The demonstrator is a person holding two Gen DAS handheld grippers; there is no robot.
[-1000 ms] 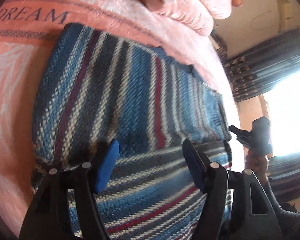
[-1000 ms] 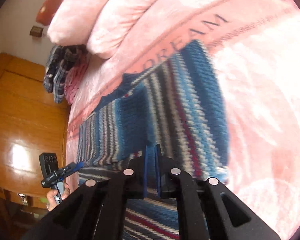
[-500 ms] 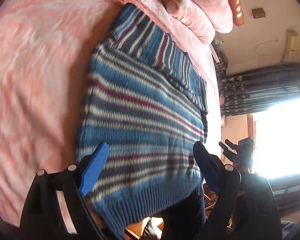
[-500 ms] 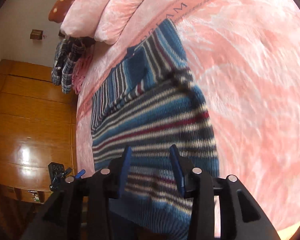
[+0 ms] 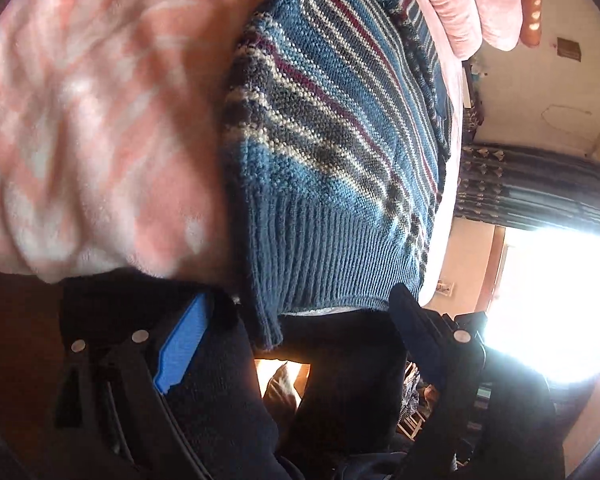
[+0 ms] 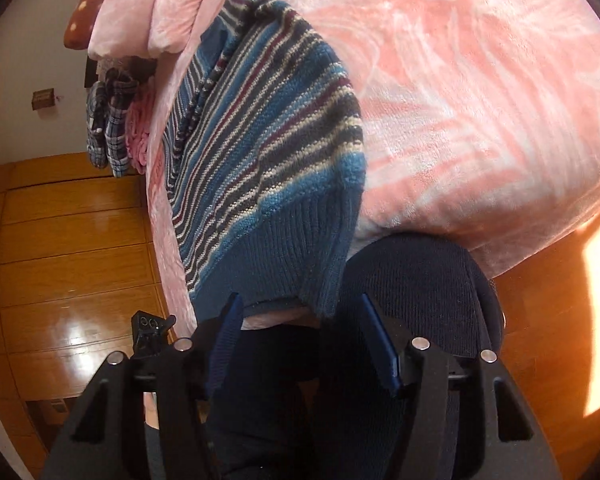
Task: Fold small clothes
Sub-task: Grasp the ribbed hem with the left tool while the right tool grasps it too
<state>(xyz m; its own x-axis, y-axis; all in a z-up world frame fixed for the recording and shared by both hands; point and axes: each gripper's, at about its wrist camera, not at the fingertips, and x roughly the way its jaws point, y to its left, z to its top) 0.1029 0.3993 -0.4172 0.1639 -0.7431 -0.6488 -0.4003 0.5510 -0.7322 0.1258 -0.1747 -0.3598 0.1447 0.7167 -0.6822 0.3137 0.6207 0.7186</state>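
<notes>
Lying folded on pink blanket (image 6: 480,112) — striped sweater (image 6: 268,152), both grippers (image 5: 296,344) (image 6: 300,340) spread, empty.

The sweater (image 5: 332,152) is coarse, chunky knit wool with a ribbed hem, matt throughout. It lies on a plush, fleecy pink blanket (image 6: 480,120). The wooden floor (image 6: 72,264) is polished and glossy; the gripper frames look like matt black plastic.
</notes>
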